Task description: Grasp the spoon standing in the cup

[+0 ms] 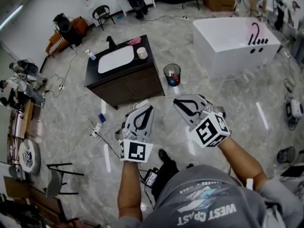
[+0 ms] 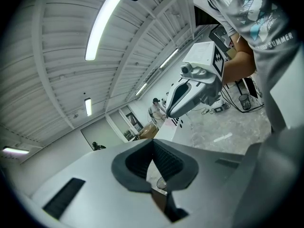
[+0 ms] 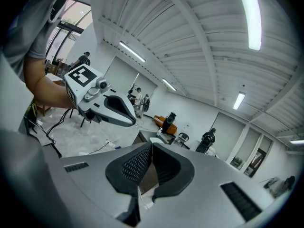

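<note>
Both tools, the left tool (image 1: 146,110) and the right tool (image 1: 180,102), are closed on nothing, held in the air well short of the dark wooden vanity cabinet (image 1: 128,87). On its surface (image 1: 145,63), beside the white oval basin (image 1: 115,59), stands a small pale cup (image 1: 142,53); its spoon is too small to see. Approach, opening and grasp all look undone.

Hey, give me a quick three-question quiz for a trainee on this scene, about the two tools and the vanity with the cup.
1. In the head view, the cup on the dark vanity stands where, relative to the white basin? A left of it, B right of it, C inside it.
2. True or false: the right tool grips the cup.
3. Fill in: the left tool's jaws are ____, with nothing between them.
Key: 1 B; 2 false; 3 shut.
</note>
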{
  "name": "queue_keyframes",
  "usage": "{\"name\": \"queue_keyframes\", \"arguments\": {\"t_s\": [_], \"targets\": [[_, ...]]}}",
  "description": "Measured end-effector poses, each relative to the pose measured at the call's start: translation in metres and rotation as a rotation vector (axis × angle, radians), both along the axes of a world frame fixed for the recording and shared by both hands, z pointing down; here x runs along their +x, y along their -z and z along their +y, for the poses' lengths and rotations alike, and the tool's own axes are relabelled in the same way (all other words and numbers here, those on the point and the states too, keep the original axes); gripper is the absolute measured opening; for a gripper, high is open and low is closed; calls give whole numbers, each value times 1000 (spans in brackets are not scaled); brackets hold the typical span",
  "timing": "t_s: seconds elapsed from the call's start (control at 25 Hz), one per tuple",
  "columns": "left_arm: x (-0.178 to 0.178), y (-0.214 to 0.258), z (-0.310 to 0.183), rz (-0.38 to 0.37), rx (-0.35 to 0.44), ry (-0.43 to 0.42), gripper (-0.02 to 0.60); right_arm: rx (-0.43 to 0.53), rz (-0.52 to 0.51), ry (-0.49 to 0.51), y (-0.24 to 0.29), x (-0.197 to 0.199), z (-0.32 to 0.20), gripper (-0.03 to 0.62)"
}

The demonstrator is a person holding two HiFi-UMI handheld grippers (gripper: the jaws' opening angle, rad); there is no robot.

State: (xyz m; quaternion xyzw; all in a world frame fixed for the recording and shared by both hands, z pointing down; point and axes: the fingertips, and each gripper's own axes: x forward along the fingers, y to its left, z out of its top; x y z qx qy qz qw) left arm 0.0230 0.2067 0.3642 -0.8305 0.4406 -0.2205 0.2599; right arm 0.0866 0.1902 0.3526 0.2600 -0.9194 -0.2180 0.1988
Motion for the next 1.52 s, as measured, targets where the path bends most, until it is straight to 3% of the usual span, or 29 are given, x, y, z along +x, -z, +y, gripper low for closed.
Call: {"name": "queue_keyframes", "arguments": {"t_s": [0.36,0.84,1.0,1.08,1.16,1.36,1.52], "targets": [[-25,-7,-40,7,-18,-73,2,-18,15,-59,-6,-24,-37,32],[-107,3,-117,30,-6,-143,2,-43,1,-136,-5,-106,-110,34],[-132,16,-144,64,35,-145,2,-13,39,-145,4,-132,-139,34],[-144,14,-158,28,51,-154,2,-9,44,-144,1,-149,-153,34],[-154,-2,-158,4,7,-169,2,-43,35,-156,-12,-162,-150,32],[-164,-1,-183,102,7,-189,2,-46,62,-164,-10,-172,-170,34],[-172,-8,-205,119,-7,-191,2,-51,78,-170,-13,-179,-192,34]]}}
